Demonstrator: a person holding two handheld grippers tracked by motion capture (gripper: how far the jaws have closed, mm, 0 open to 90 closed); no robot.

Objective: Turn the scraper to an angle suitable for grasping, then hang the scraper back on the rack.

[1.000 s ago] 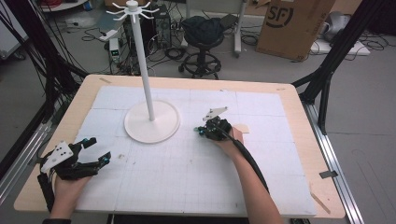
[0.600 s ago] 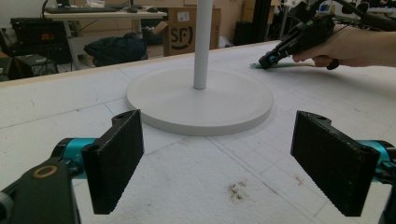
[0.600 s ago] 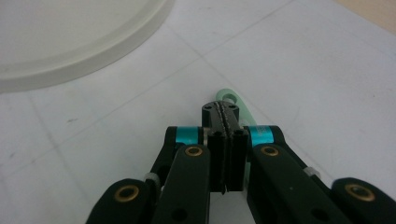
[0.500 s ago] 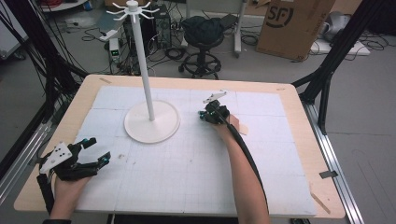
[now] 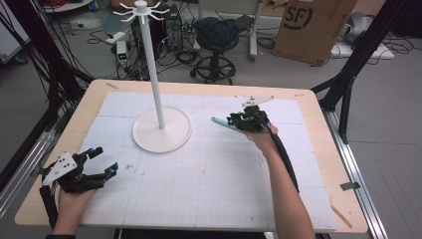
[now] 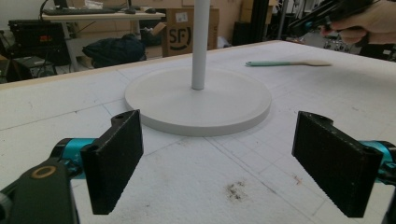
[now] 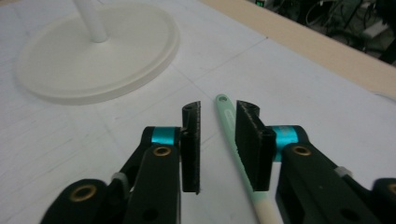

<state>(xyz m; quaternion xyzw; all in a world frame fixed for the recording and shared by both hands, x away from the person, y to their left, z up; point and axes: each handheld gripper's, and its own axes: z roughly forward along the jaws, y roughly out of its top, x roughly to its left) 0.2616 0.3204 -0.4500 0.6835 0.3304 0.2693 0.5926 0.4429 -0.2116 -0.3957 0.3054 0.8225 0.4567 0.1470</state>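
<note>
Right gripper view: the right gripper [image 7: 217, 140] is seen with jaws narrowly parted astride a mint-green spatula [image 7: 233, 140]; the left gripper [image 6: 233, 158] is held wide open near the white stand [image 6: 198, 98].

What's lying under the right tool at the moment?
A mint-handled utensil lies on the white mat, running between the right tool's open jaws. Its pale far end is cut off at the frame edge, so its type is unclear.

Beyond the worktop [image 5: 318, 149], a black stool [image 5: 215, 37] stands on the grey floor. A cardboard box [image 5: 311, 25] sits at rear right. Loose cables [image 5: 179, 50] lie around it. Black frame struts [image 5: 348, 74] flank both sides.
</note>
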